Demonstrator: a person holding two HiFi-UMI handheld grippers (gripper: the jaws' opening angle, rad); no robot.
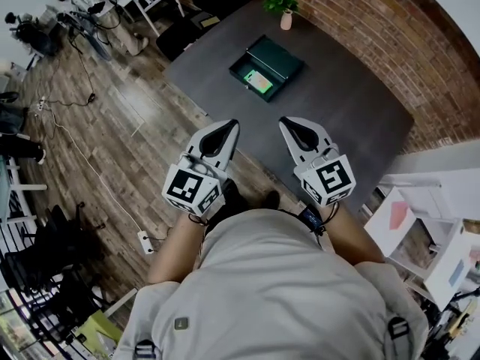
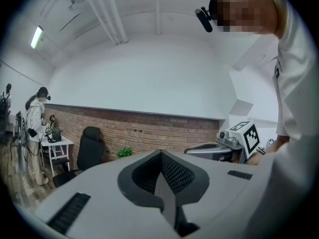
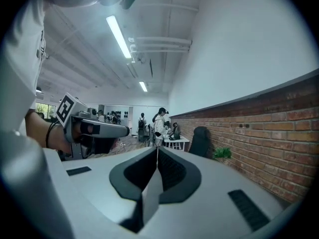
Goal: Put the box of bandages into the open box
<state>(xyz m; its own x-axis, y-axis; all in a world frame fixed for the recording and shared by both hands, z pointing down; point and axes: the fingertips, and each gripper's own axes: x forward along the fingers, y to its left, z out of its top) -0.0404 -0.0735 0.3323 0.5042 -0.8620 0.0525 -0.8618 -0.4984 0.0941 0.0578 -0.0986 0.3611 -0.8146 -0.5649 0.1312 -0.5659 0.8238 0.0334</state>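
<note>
We stand at the near edge of a dark grey table (image 1: 337, 103), a gripper in each hand held out at waist height, side by side and apart from each other. The left gripper (image 1: 231, 125) has its jaws pressed together along their length. Its own view shows nothing caught between the black ribbed pads, so it holds nothing. The right gripper (image 1: 287, 123) is the same: jaws closed to a thin seam, and empty. Both point roughly level, out over the table toward the brick wall (image 1: 360, 21), and neither touches anything on the table.

The open box (image 1: 279, 60) sits well ahead of both grippers, near the middle of the table. It is a dark green case with its lid folded back toward the wall. The box of bandages (image 1: 259, 82) lies flat inside the case's tray (a pale green packet, too small for us to read any print). A potted plant (image 1: 283, 4) stands at the far corner of the table by the wall, well apart from the case.

To our left is wooden floor (image 1: 112, 126), with a white power strip (image 1: 145, 241) and its cable lying on it. In the left gripper view we see a black office chair (image 2: 90, 151) against the brick wall. Beside it is a small white desk (image 2: 59, 146), where a person (image 2: 36, 114) stands.
</note>
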